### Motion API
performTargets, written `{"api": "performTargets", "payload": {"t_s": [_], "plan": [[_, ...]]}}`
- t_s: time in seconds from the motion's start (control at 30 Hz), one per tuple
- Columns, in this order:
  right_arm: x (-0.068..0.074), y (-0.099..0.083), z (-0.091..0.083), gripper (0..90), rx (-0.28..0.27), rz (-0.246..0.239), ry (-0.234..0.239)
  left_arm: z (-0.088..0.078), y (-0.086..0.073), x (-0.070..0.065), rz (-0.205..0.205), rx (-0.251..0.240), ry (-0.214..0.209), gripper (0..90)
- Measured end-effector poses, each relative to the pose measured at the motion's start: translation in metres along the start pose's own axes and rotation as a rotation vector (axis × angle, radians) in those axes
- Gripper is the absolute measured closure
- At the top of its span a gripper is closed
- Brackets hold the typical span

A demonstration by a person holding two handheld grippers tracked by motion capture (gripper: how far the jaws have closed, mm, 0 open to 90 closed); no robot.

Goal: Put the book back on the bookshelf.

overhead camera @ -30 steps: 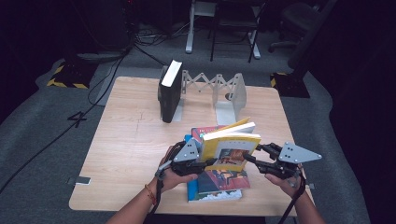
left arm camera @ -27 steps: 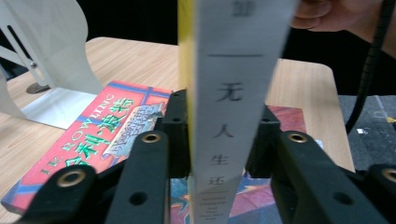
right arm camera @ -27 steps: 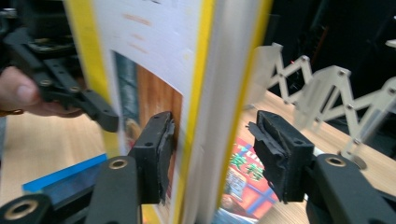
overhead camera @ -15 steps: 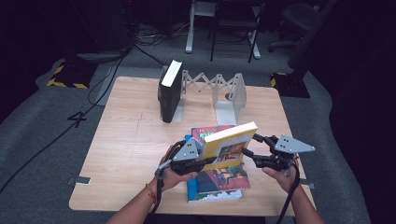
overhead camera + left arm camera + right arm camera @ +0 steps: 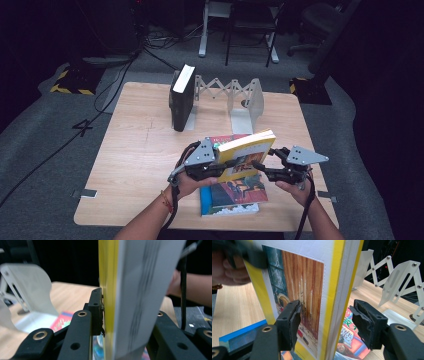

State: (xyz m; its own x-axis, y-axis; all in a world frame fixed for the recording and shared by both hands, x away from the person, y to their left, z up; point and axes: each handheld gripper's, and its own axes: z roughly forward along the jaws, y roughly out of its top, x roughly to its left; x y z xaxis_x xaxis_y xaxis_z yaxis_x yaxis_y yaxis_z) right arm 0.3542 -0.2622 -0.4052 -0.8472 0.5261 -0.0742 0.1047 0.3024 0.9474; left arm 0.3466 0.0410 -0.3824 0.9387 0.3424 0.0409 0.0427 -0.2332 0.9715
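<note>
Yellow paperback point(image 5: 245, 155) is held up on edge over the near right part of the table point(image 5: 135, 165), above a short stack of books point(image 5: 230, 197) lying flat by the near edge.

Left gripper point(image 5: 212, 167) pinches the paperback's left end. In the left gripper view a pad point(image 5: 98, 312) presses the yellow cover point(image 5: 108, 300) with the page block between the jaws. The jaws have just been opening a little, so I judge the grip only moderate.

Right gripper point(image 5: 262, 167) straddles the right end. One pad point(image 5: 295, 322) is at the picture cover, the other point(image 5: 364, 322) stands off the spine side with a gap. The jaws have just been closing but are not yet clamped.

Handling guess: light to medium weight and fairly stiff when shut. The glossy cover could slip and the loose pages could fan. Best taken across the full thickness near the spine, one gripper at each end.

Writing: a "4" is marked on the floor point(image 5: 82, 127) left of the table. The yellow cover shows a wooden-door picture with no readable title. The red book point(image 5: 348, 337) beneath has large characters, not legible. The black book point(image 5: 181, 97) stands in the metal rack point(image 5: 240, 97) at the far edge, with no text readable.
</note>
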Motion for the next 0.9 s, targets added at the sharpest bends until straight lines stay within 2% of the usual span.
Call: {"api": "performTargets", "payload": {"t_s": [0.1, 0.23, 0.33, 0.47, 0.57, 0.7, 0.77, 0.9], "plan": [[0.001, 0.000, 0.000, 40.5, 0.003, 0.002, 0.008, 0.003, 0.011, 0.000, 0.008, 0.001, 0.004, 64.0], [0.002, -0.001, -0.001, 39.9, 0.010, -0.006, 0.006, 0.007, 0.015, -0.001, 0.020, 0.015, 0.011, 68.0], [0.002, -0.002, -0.002, 37.6, 0.022, -0.008, -0.002, 0.007, 0.015, 0.000, 0.011, 0.019, 0.018, 72.4], [-0.002, -0.004, -0.009, 34.7, 0.043, -0.008, -0.014, 0.006, 0.017, 0.001, 0.009, 0.032, 0.035, 74.0], [-0.008, -0.008, -0.015, 30.1, 0.095, 0.000, -0.026, 0.005, 0.019, 0.003, 0.019, 0.043, 0.044, 74.7], [-0.017, -0.022, -0.025, 28.5, 0.174, 0.015, -0.054, 0.003, 0.020, 0.008, 0.006, 0.036, 0.058, 74.8], [-0.022, -0.032, -0.031, 28.6, 0.209, 0.033, -0.071, 0.001, 0.022, 0.010, 0.007, 0.035, 0.077, 74.9], [-0.035, -0.049, -0.044, 28.7, 0.244, 0.078, -0.115, -0.003, 0.024, 0.016, 0.004, 0.029, 0.120, 75.0]]}}
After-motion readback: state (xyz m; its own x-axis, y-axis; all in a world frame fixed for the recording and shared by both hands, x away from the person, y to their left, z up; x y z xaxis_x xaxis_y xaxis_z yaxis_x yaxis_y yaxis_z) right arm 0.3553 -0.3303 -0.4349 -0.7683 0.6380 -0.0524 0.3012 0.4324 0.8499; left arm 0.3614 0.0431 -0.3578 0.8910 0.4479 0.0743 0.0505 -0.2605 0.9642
